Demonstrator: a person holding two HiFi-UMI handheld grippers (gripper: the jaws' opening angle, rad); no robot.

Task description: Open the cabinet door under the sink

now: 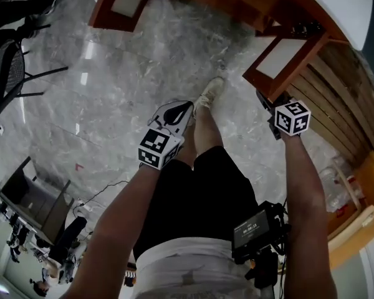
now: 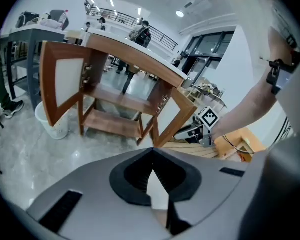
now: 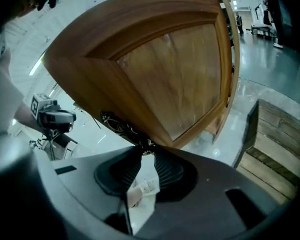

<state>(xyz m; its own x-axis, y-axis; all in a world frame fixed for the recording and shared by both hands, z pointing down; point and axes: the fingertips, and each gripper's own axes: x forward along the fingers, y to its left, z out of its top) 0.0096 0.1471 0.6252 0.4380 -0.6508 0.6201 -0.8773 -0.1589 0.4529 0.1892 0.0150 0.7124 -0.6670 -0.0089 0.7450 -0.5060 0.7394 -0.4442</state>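
Note:
The wooden cabinet under the white sink counter (image 1: 344, 5) has both doors swung out. In the head view the right door (image 1: 282, 60) stands just ahead of my right gripper (image 1: 266, 99). In the right gripper view that door (image 3: 170, 79) fills the frame, and my right gripper (image 3: 145, 151) is shut on its dark ornate handle (image 3: 121, 125). The left door (image 2: 60, 81) stands wide open at the cabinet's far side. My left gripper (image 2: 152, 153) is shut and holds nothing; it hangs over the floor by the person's leg (image 1: 174, 114).
A slatted wooden platform (image 1: 336, 108) lies right of the cabinet, with plastic bottles (image 1: 335, 189) beyond it. A white bin (image 2: 52, 126) stands by the left door. A black chair (image 1: 9, 73) sits at the far left. The person's shoe (image 1: 210, 92) rests on the marble floor.

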